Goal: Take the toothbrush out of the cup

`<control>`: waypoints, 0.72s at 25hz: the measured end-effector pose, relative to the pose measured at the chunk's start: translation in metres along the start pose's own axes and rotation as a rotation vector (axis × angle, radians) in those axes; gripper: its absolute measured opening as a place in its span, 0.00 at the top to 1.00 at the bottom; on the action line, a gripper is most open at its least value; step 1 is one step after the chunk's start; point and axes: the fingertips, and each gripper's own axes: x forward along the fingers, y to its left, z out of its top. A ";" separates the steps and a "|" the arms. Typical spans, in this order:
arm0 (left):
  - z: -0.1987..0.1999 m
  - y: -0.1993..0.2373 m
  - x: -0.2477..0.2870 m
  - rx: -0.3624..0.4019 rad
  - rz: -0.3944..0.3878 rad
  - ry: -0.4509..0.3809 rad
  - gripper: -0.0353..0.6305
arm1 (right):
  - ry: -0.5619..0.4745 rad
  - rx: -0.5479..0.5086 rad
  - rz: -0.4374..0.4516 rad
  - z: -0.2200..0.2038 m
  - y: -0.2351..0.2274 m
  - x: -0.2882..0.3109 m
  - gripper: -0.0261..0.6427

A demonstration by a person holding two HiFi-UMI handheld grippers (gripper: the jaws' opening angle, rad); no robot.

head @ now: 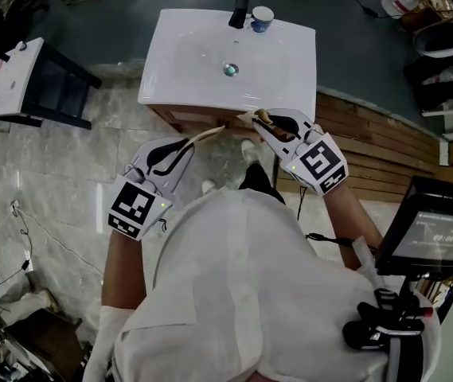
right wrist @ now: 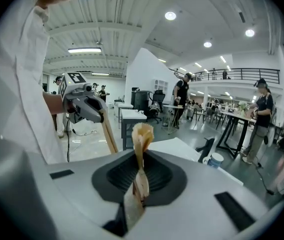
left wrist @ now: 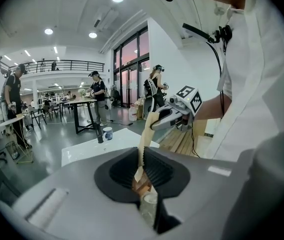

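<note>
A white and blue cup (head: 262, 18) stands at the back rim of the white sink (head: 290, 62), beside the black faucet (head: 240, 9); I see no toothbrush in it. My left gripper (head: 185, 143) is shut on a long thin tan stick (head: 208, 134) that points toward the right gripper. In the left gripper view the stick (left wrist: 145, 139) rises from the jaws. My right gripper (head: 259, 119) is shut on a short tan paper-like strip (right wrist: 142, 149) with a crumpled top. Both grippers hover at the sink's near edge, far from the cup (left wrist: 107, 133).
A white side table (head: 7, 78) stands at the left. Wooden planks (head: 369, 134) lie to the right of the sink, and a monitor (head: 437, 233) stands at the lower right. Several people stand around tables in the hall behind.
</note>
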 end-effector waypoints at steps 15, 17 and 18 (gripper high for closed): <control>-0.006 -0.005 -0.001 -0.008 -0.005 0.023 0.90 | 0.016 -0.011 0.029 -0.004 0.010 0.000 0.92; -0.007 -0.006 -0.001 -0.010 -0.003 0.024 0.90 | 0.020 -0.012 0.031 -0.005 0.011 0.000 0.92; -0.008 -0.007 -0.001 -0.011 -0.002 0.024 0.90 | 0.018 -0.013 0.033 -0.005 0.012 0.000 0.92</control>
